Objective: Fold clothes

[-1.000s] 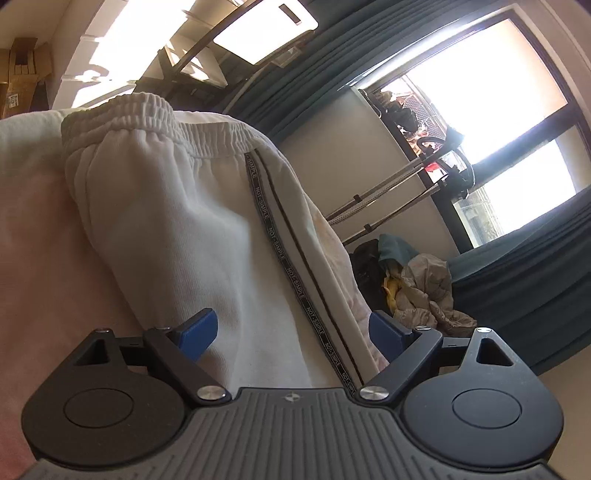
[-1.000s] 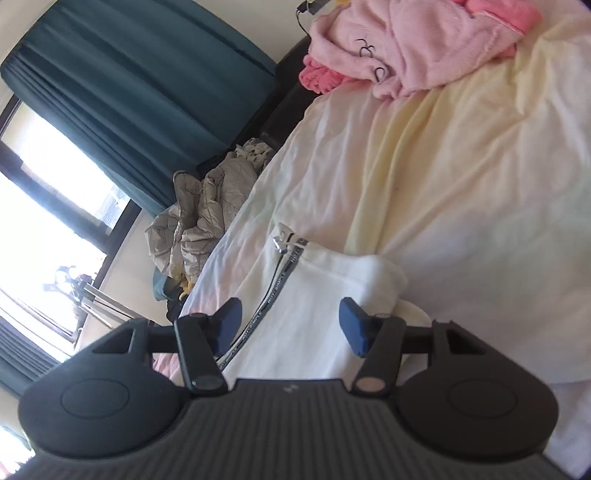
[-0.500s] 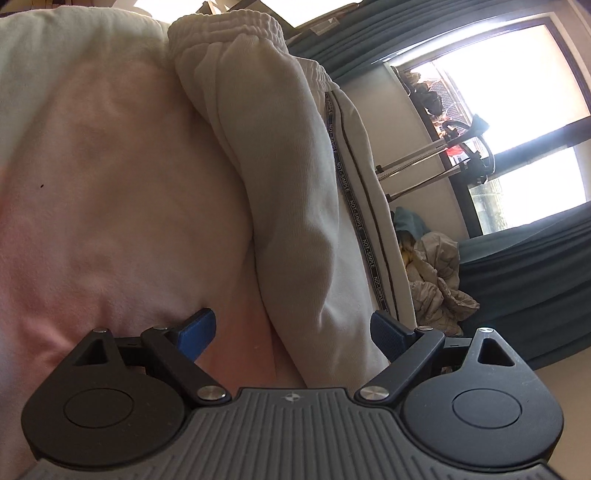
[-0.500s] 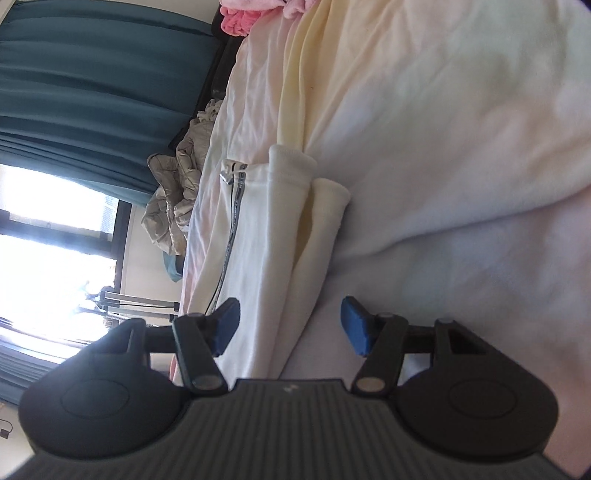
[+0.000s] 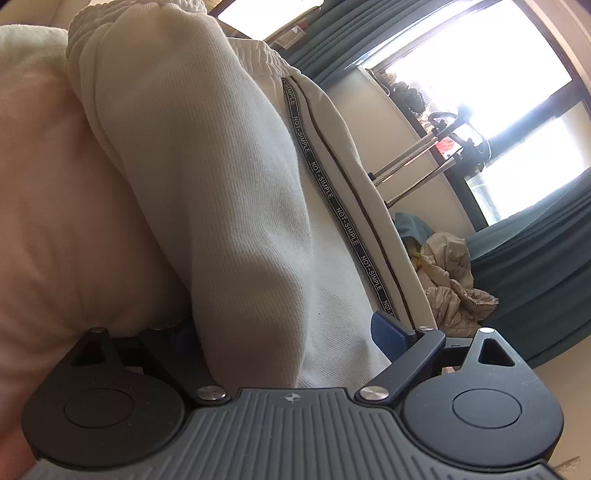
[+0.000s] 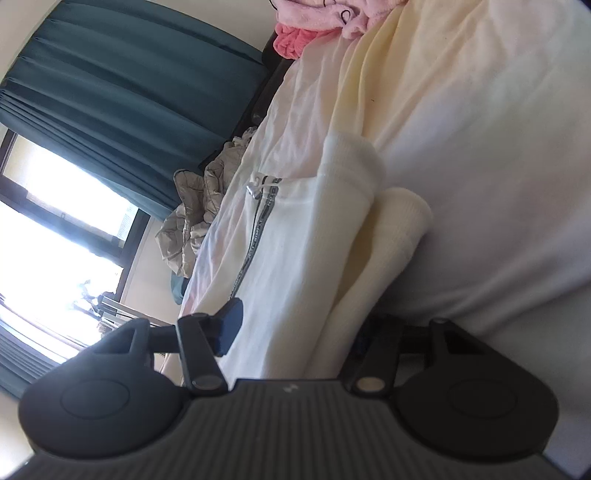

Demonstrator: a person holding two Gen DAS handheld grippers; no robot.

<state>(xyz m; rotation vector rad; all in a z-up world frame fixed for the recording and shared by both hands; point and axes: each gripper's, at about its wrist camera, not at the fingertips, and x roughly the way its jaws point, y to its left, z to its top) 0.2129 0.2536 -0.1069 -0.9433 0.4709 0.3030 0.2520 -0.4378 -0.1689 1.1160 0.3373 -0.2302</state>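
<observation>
Cream sweatpants (image 5: pixel 221 184) with a black lettered side stripe lie folded lengthwise on the bed. Their elastic waistband is at the top of the left wrist view, and the two leg cuffs (image 6: pixel 354 166) show in the right wrist view. My left gripper (image 5: pixel 288 332) stands wide open low on the bedding. The pants' upper part bulges between its fingers and hides the left pad. My right gripper (image 6: pixel 295 328) is closing around the leg ends. Its left pad (image 6: pixel 231 321) is at the fabric's edge, and its right finger is hidden under the fold.
The pale bedsheet (image 6: pixel 480 147) spreads around the pants. A pink garment heap (image 6: pixel 314 18) lies at the far end of the bed. Beside the bed are a crumpled beige jacket (image 5: pixel 454 280), teal curtains (image 6: pixel 110 92), a bright window and a metal rack (image 5: pixel 424 158).
Both grippers have sunk towards the bed, so the pants fill more of each view and now lie between the fingers. The right jaws have narrowed. The left gripper's left pad has slipped under the fabric.
</observation>
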